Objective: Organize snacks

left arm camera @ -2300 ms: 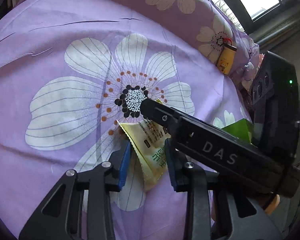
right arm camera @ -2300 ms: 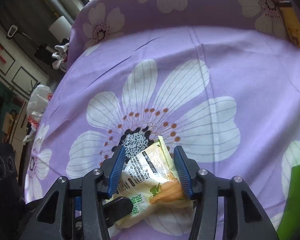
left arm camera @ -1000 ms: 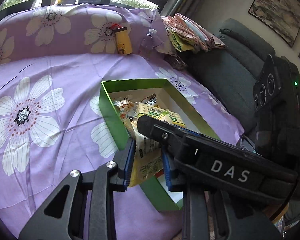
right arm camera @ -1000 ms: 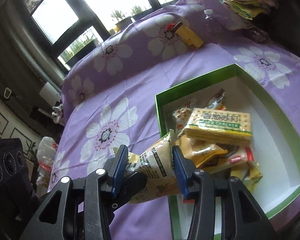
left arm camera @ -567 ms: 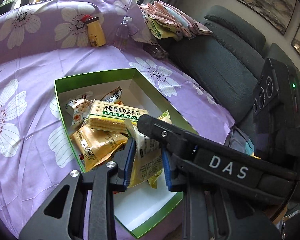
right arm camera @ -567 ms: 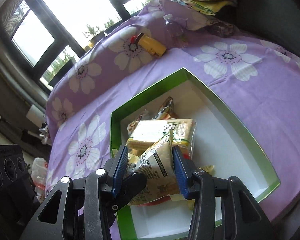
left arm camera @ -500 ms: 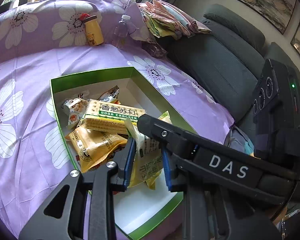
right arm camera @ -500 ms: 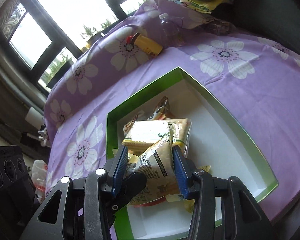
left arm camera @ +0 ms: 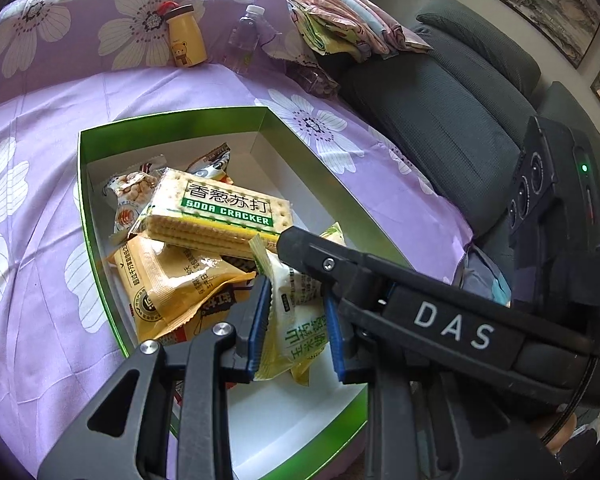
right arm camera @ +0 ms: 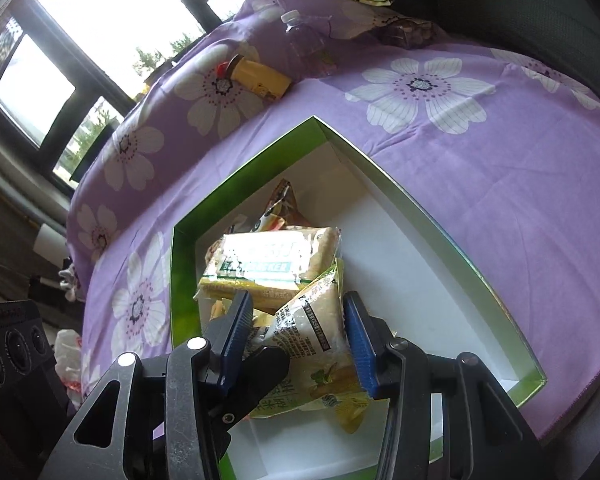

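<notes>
1. I am holding my left gripper [left arm camera: 296, 322] over the near end of the shallow green cardboard box with the white floor [left arm camera: 172, 123], and its blue pads are clamping the pale yellow-green plastic snack packet [left arm camera: 300, 316] from both sides.
2. My right gripper [right arm camera: 298, 340] is gripping that same packet [right arm camera: 318, 344] too, its blue pads pressing the packet's flanks, so both tools are clenched on the one snack.
3. The packet is hanging between the two pairs of fingers above the box's bare white floor, its lower corner pointing down toward the near wall of the box; I cannot tell whether it is touching the floor.
4. Inside the box, just beyond the packet, the flat cream-coloured pack of soda crackers with the green label band [left arm camera: 216, 210] is lying on top of the pile, its near edge beside the packet's upper seal.
5. An orange foil snack bag [left arm camera: 168, 284] is lying under the cracker pack, toward the box's left wall, just beside my left gripper's left finger.
6. The box itself is sitting on the purple bedsheet printed with white flowers [left arm camera: 32, 216].
7. Beyond the box's far wall, a small yellow bottle with a bear picture [left arm camera: 186, 40] is resting against the raised part of the sheet.
</notes>
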`<state>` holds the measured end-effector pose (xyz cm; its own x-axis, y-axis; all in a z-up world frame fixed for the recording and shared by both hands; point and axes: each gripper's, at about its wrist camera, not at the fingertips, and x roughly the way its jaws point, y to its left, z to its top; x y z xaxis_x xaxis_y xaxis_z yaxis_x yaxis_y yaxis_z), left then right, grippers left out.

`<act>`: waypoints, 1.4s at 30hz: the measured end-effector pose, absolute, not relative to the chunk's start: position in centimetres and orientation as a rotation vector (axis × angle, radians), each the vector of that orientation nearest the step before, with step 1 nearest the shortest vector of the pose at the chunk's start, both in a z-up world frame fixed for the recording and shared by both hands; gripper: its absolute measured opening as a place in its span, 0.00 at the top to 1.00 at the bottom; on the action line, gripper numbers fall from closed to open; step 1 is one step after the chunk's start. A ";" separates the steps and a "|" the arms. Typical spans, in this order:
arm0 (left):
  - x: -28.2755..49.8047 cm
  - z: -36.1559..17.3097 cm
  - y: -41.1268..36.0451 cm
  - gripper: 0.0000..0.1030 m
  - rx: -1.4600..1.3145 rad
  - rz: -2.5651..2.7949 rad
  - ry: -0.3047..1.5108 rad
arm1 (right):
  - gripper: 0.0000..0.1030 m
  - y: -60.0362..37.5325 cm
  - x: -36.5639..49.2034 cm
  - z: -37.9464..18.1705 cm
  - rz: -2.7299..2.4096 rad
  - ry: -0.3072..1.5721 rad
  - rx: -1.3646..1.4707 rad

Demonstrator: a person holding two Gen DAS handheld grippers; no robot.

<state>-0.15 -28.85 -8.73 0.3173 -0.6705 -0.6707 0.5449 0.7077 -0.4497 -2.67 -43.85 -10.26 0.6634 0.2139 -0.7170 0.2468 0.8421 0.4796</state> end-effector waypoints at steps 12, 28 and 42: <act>0.2 -9.5 -28.6 0.62 -0.150 -0.751 0.989 | 0.48 -43.9 -2.2 -11.1 -0.057 0.907 0.588; -2.0 -6.9 -25.6 0.14 -0.122 -0.668 0.871 | 0.39 -43.6 -3.5 -9.1 -0.092 0.833 0.544; -3.4 -4.9 -22.8 0.01 -0.066 -0.488 0.812 | 0.19 -40.9 -4.7 -6.0 -0.041 0.732 0.457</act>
<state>-3.42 -22.79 -4.93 0.5838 -0.4428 -0.6805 0.3933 0.8875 -0.2401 -4.68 -40.92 -6.04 0.7477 0.1207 -0.6530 0.1936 0.9010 0.3882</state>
